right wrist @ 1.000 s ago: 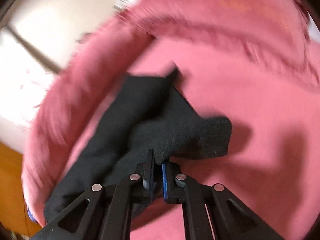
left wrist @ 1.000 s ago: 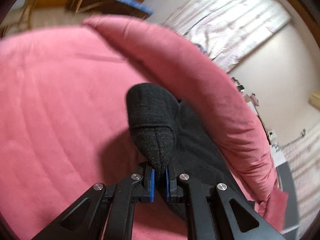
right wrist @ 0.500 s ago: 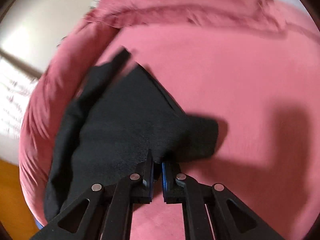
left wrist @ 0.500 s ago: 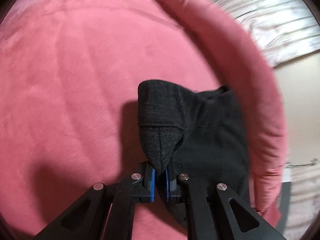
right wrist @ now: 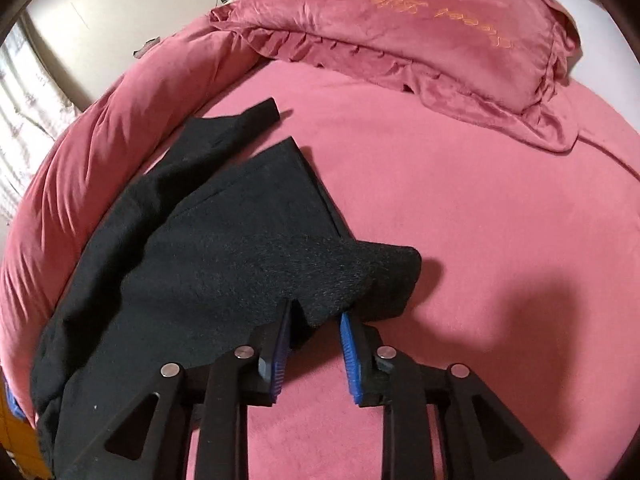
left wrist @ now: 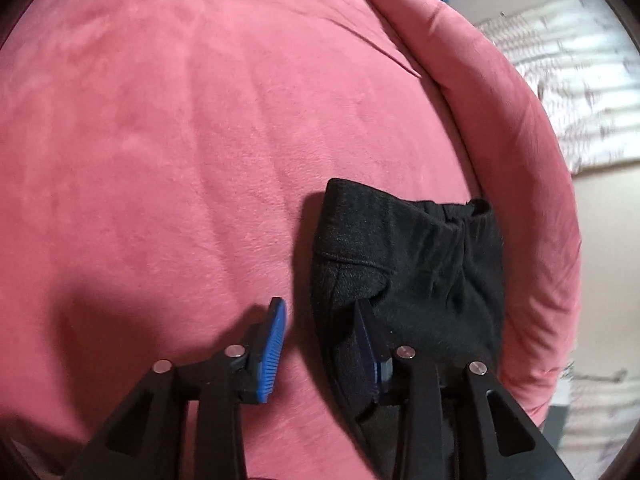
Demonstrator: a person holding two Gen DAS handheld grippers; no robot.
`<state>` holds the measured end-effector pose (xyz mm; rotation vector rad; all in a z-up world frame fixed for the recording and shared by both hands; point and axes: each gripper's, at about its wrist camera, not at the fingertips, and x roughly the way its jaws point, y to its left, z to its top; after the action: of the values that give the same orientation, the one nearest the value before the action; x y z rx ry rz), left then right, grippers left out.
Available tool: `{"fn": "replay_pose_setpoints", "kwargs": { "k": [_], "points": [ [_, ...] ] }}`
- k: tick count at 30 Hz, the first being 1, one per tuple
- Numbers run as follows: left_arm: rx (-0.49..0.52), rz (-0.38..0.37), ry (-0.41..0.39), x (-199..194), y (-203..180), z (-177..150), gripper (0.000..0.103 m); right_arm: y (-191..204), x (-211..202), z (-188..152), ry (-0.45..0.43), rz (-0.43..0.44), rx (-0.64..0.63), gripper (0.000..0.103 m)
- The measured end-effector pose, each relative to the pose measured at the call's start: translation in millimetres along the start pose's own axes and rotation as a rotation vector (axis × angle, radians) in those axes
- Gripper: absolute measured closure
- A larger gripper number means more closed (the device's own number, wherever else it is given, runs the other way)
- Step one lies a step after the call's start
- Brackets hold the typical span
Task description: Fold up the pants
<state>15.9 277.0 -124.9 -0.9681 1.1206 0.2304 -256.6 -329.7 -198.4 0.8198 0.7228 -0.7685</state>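
Note:
Black pants (left wrist: 420,264) lie folded over on a pink bed (left wrist: 160,120), next to its rolled pink edge. In the left wrist view my left gripper (left wrist: 320,304) hovers low over the bed with its jaws opening. The pants' folded corner rests against the right finger, and the left blue pad (left wrist: 274,344) is bare. In the right wrist view the pants (right wrist: 208,248) spread to the left. My right gripper (right wrist: 315,312) has its jaws opening too. A drooping fold of cloth sits between its fingertips, and the pads stand apart from it.
A pink pillow (right wrist: 420,28) with gold lettering lies at the head of the bed (right wrist: 460,220). A thick rolled pink duvet (left wrist: 500,120) runs along the pants' far side, also seen as a duvet roll (right wrist: 80,152). Beyond it hangs a pale curtain (left wrist: 580,60).
Both grippers came down toward the bed while pinching the black cloth, then their jaws parted. The lifted fold now rests on the pants.

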Motion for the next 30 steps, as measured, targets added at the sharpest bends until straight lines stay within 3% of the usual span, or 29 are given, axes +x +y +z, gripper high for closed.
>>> {"fn": "replay_pose_setpoints", "kwargs": {
  "k": [2, 4, 5, 6, 7, 8, 10, 11, 13, 15, 17, 21, 25, 28, 30],
  "points": [
    [-0.024, 0.008, 0.036, 1, 0, 4, 0.065, -17, 6, 2, 0.031, 0.081, 0.142, 0.076],
    [-0.090, 0.015, 0.011, -9, 12, 20, 0.065, -37, 15, 6, 0.053, 0.121, 0.230, 0.076],
    [-0.116, 0.028, -0.027, -14, 14, 27, 0.065, -37, 16, 8, 0.055, 0.106, 0.224, 0.074],
    [-0.128, 0.038, -0.055, -20, 17, 33, 0.065, -35, 15, 9, 0.044, 0.024, 0.188, 0.057],
    [-0.137, 0.050, -0.091, -27, 19, 37, 0.064, -33, 11, 9, 0.029, -0.031, 0.149, 0.048],
    [-0.134, 0.076, -0.155, -38, 18, 44, 0.059, -34, 8, 8, 0.018, -0.032, 0.147, 0.048],
    [-0.091, 0.126, -0.225, -47, 10, 49, 0.041, -44, 3, 9, -0.014, -0.012, 0.183, 0.048],
    [-0.049, 0.153, -0.251, -47, 1, 52, 0.037, -44, -1, 9, -0.035, -0.053, 0.170, 0.048],
    [0.061, 0.156, -0.277, -37, -29, 49, 0.035, -34, -7, 13, -0.075, -0.135, 0.124, 0.048],
    [0.172, 0.112, -0.247, -20, -61, 46, 0.034, -13, -10, 16, -0.098, -0.113, 0.099, 0.048],
    [0.319, 0.051, -0.205, 0, -102, 41, 0.033, 22, -7, 16, -0.085, -0.066, 0.060, 0.048],
    [0.599, -0.009, -0.190, 30, -177, 29, 0.027, 132, 14, 11, 0.028, 0.049, -0.052, 0.048],
    [0.788, 0.010, -0.200, 65, -233, 23, 0.017, 254, 44, -1, 0.180, 0.121, -0.201, 0.048],
    [0.857, 0.039, -0.180, 103, -259, 29, 0.017, 304, 63, -14, 0.250, 0.136, -0.108, 0.048],
    [0.909, 0.110, -0.167, 127, -274, 34, 0.017, 321, 69, -33, 0.265, 0.233, 0.001, 0.048]
  ]
}}
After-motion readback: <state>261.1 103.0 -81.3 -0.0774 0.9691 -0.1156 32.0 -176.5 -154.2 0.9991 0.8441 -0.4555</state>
